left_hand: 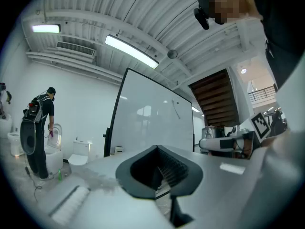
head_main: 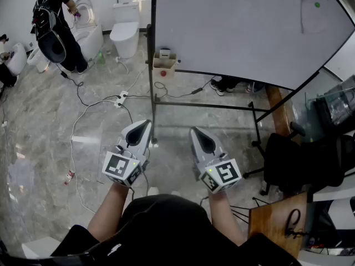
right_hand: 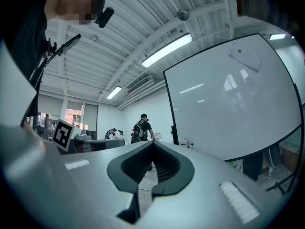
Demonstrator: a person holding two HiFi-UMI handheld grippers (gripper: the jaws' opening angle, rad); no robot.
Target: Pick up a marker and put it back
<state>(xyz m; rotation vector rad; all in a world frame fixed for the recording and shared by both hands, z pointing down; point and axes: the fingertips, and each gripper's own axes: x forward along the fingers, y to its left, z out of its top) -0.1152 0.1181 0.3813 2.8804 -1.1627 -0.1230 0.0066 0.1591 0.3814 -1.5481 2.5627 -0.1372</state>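
I cannot make out a marker in any view. The whiteboard (head_main: 238,26) stands on its frame ahead of me and also shows in the left gripper view (left_hand: 152,123) and the right gripper view (right_hand: 228,104). High on its right side is a pale patch with a green dot (head_main: 317,5). My left gripper (head_main: 147,122) is held level in front of me, its jaws shut with nothing between them (left_hand: 156,147). My right gripper (head_main: 194,129) is beside it, also level, tips together and empty (right_hand: 153,142). Both point toward the board's left post.
A small cardboard box (head_main: 165,64) sits at the board's foot. Cables and a power strip (head_main: 120,98) trail over the marble floor on the left. A black office chair (head_main: 294,159) and a wooden desk (head_main: 277,220) stand on the right. A person (head_main: 55,26) stands by toilets (head_main: 125,32) far left.
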